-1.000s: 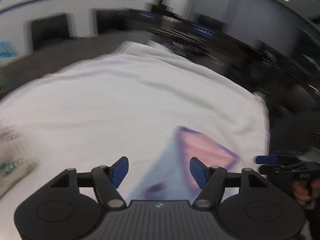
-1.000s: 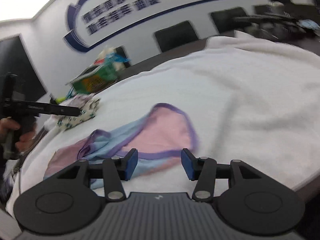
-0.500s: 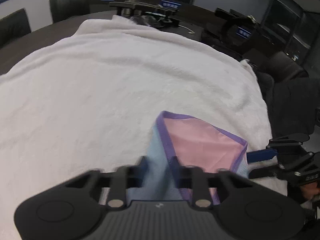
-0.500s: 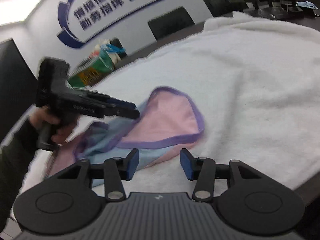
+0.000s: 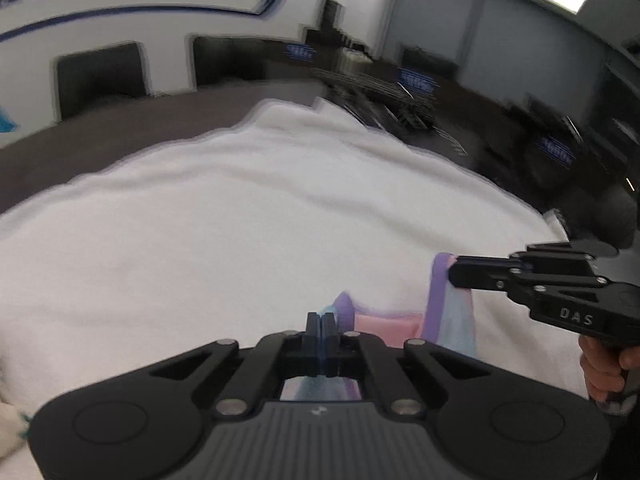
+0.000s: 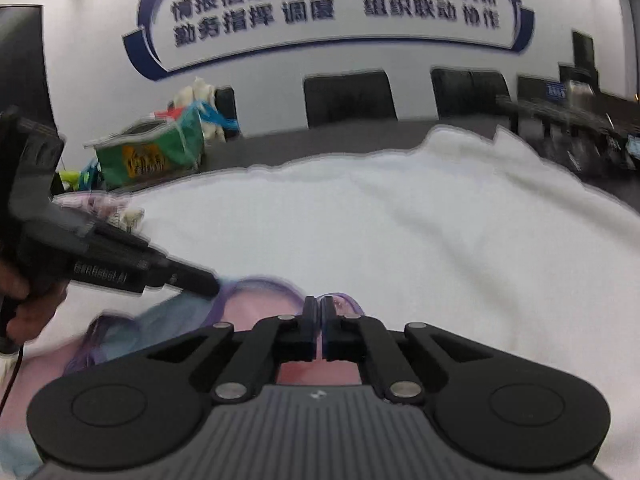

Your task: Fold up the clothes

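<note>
- Left gripper (image 5: pixel 321 322): jaws pinched right together on the purple-trimmed edge of the garment (image 5: pixel 452 320), blue-pink cloth showing between and under the fingers.
- Right gripper (image 6: pixel 316 307): jaws just closing, now tight on the garment's purple hem; pink cloth sits under its fingers.
- Garment is a small pink and light-blue piece with purple binding, lying at the near edge of the white towel (image 5: pixel 248 232), stretched between the two grippers.
- In the left wrist view the right gripper comes in from the right side, tip on the far purple corner; a hand (image 5: pixel 604 364) holds its grip.
- Towel covers most of the dark table (image 5: pixel 132 128); wide bare towel beyond the garment, far edge wavy and bunched.
- Left end of the table: green box (image 6: pixel 154 152) and a small pile of other clothes (image 6: pixel 116 210) at the towel's edge, well apart from the garment.
- Black chairs (image 6: pixel 350 96) line the far side against the wall.
</note>
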Demonstrator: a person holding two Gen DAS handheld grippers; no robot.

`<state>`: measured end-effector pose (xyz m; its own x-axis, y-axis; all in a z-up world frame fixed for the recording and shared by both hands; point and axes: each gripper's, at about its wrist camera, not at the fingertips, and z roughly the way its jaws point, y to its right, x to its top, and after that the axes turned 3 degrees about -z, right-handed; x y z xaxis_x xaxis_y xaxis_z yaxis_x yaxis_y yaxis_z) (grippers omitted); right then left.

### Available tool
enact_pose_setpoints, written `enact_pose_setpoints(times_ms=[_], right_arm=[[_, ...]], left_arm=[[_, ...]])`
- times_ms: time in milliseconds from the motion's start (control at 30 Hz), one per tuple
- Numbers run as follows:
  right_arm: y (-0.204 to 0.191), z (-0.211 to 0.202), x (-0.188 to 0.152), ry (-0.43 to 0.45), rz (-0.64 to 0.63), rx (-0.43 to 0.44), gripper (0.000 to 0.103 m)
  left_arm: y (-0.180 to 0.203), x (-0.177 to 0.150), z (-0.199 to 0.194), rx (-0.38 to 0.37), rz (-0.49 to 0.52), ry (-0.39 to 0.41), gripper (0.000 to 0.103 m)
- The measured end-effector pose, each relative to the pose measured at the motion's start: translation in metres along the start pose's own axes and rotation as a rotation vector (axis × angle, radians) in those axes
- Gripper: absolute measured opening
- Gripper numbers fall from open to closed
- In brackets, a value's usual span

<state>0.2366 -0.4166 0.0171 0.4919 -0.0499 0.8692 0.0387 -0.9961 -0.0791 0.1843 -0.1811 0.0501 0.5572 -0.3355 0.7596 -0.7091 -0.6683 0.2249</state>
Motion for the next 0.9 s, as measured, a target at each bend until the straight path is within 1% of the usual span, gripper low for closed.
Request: enact_pose_setpoints(times_ms=[100, 133, 200, 233, 267, 300, 333, 367, 400, 433, 467, 500, 533, 567, 600, 667, 700, 800, 867, 900], right_arm=[[-0.005, 0.019, 0.034, 0.035, -0.065, 0.037, 0.001], [-0.009, 0.027, 0.045, 0.044, -0.089, 0.047, 0.001], [-0.015, 0.042, 0.067, 0.062, -0.139, 0.066, 0.001], [-0.017, 0.056, 0.075, 0.037, -0.165, 0.052, 0.001], [-0.014, 0.076, 0.079, -0.007, -0.167, 0.032, 0.001], [-0.011, 0.097, 0.083, -0.053, -0.164, 0.011, 0.002], [-0.009, 0.114, 0.081, -0.107, -0.166, -0.037, 0.005], [-0.007, 0.131, 0.078, -0.163, -0.170, -0.090, 0.007], [-0.005, 0.147, 0.075, -0.219, -0.173, -0.142, 0.007], [-0.008, 0.143, 0.069, -0.211, -0.187, -0.145, 0.009], [-0.011, 0.134, 0.062, -0.190, -0.204, -0.139, 0.012], [-0.013, 0.116, 0.055, -0.155, -0.200, -0.099, 0.032], [-0.015, 0.095, 0.047, -0.118, -0.193, -0.053, 0.053], [-0.016, 0.071, 0.038, -0.079, -0.178, 0.001, 0.055], [-0.020, 0.051, 0.029, -0.062, -0.171, 0.059, 0.055], [-0.032, 0.014, 0.006, -0.058, -0.192, 0.176, 0.055], [-0.039, -0.004, -0.008, -0.055, -0.211, 0.232, 0.055], [-0.063, -0.036, -0.048, -0.096, -0.233, 0.376, 0.055], [-0.081, -0.047, -0.066, -0.127, -0.255, 0.397, 0.055], [-0.088, -0.051, -0.072, -0.127, -0.267, 0.393, 0.055]], left_arm=[[-0.029, 0.008, -0.020, 0.074, -0.119, 0.110, 0.000], [-0.038, 0.010, -0.025, 0.101, -0.156, 0.135, 0.000], [-0.052, 0.012, -0.022, 0.187, -0.222, 0.135, 0.000], [-0.060, 0.012, -0.019, 0.233, -0.256, 0.130, 0.000], [-0.067, 0.013, -0.016, 0.279, -0.289, 0.126, 0.000], [-0.074, 0.013, -0.012, 0.304, -0.321, 0.111, 0.001], [-0.079, 0.011, -0.009, 0.313, -0.350, 0.092, 0.005], [-0.083, 0.009, -0.012, 0.309, -0.375, 0.082, 0.011], [-0.084, 0.005, -0.023, 0.281, -0.379, 0.092, 0.014], [-0.082, 0.001, -0.036, 0.244, -0.372, 0.110, 0.017], [-0.079, -0.004, -0.054, 0.216, -0.358, 0.129, 0.028], [-0.076, -0.011, -0.075, 0.189, -0.340, 0.147, 0.044], [-0.072, -0.019, -0.097, 0.162, -0.322, 0.164, 0.052], [-0.068, -0.030, -0.117, 0.127, -0.294, 0.177, 0.062], [-0.064, -0.042, -0.135, 0.088, -0.260, 0.187, 0.067], [-0.060, -0.069, -0.154, 0.049, -0.228, 0.175, 0.068], [-0.060, -0.082, -0.158, 0.027, -0.219, 0.156, 0.068], [-0.060, -0.114, -0.154, -0.036, -0.226, 0.105, 0.066], [-0.059, -0.129, -0.149, -0.099, -0.248, 0.079, 0.066], [-0.055, -0.136, -0.147, -0.125, -0.236, 0.079, 0.066]])
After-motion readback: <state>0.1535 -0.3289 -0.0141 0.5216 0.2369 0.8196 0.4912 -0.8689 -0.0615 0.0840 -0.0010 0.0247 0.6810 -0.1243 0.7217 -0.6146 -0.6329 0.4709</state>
